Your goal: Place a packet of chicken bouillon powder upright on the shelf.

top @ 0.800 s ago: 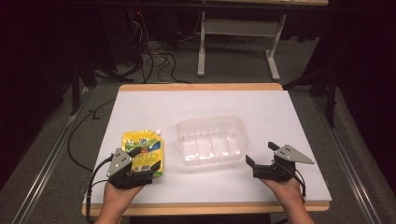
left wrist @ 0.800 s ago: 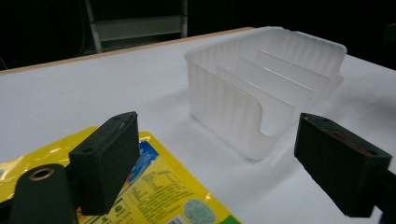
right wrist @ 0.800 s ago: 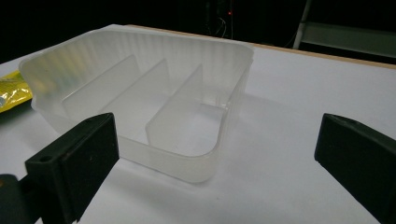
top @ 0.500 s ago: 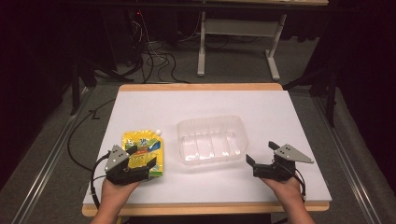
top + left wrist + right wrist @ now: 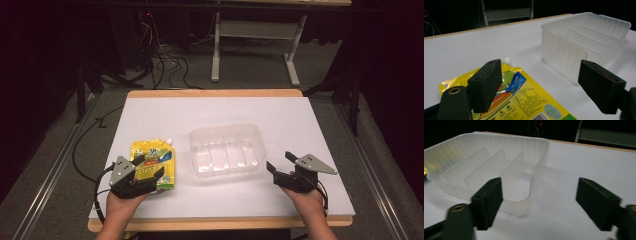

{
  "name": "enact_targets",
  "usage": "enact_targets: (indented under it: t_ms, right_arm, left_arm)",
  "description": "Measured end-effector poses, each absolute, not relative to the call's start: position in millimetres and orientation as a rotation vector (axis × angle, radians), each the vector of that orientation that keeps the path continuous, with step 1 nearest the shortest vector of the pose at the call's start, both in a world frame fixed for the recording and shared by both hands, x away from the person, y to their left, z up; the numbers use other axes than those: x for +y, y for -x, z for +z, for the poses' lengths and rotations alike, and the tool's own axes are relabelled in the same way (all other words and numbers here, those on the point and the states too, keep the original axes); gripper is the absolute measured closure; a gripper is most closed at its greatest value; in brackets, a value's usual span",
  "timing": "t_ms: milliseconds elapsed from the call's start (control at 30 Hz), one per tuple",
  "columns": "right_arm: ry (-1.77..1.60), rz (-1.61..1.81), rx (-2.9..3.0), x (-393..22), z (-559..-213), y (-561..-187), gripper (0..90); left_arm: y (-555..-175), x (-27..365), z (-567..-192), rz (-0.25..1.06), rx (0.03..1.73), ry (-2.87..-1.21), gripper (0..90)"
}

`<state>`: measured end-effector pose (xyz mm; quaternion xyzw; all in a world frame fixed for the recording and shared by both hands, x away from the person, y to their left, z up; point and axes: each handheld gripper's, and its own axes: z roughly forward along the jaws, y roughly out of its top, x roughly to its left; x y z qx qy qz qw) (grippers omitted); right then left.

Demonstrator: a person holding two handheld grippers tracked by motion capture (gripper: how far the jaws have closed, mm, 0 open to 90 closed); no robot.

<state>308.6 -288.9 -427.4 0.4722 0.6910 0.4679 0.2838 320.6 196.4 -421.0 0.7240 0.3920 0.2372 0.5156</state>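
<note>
Placement on the white table top (image 5: 320, 130) reads as a packing set-up: a flat yellow spouted pouch with green and blue printed labels (image 5: 153, 161) lies face up at the near left, and a clear ribbed plastic tray with three inner dividers (image 5: 226, 149) stands just beside it at the middle, open side up, presumably to receive the pouch in one of its slots. Over the pouch's near end sits the left gripper (image 5: 148, 169), its black jaws spread wide and holding nothing; in the left gripper view the left gripper (image 5: 546, 86) has one jaw above the printed face and the other off toward the tray (image 5: 584, 40), a span that suits closing across the pouch's (image 5: 524, 97) width. At the near right, apart from the tray's corner, the right gripper (image 5: 279, 164) rests with jaws equally wide and empty; the right gripper view has the right gripper (image 5: 540, 202) facing the tray's (image 5: 499, 157) rounded corner, likely ready to steady it.
</note>
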Motion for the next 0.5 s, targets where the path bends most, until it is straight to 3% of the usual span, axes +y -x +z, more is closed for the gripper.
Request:
enact_targets:
  t_ms: [133,300,500]
  right_arm:
    - [-1.330,1.233,1.817,-291.7,-432.0,-316.5,62.1]
    - [-1.402,1.118,1.823,-287.1,-441.8,-340.1,89.5]
    - [-1.375,1.088,1.873,-275.4,-448.4,-353.4,90.0]
  left_arm:
    - [-320.2,199.5,-420.8,0.582,0.938,-1.731,26.1]
    - [-321.6,202.9,-421.2,0.591,0.960,-1.719,28.5]
    - [-325.2,208.6,-421.3,0.601,0.999,-1.701,30.9]
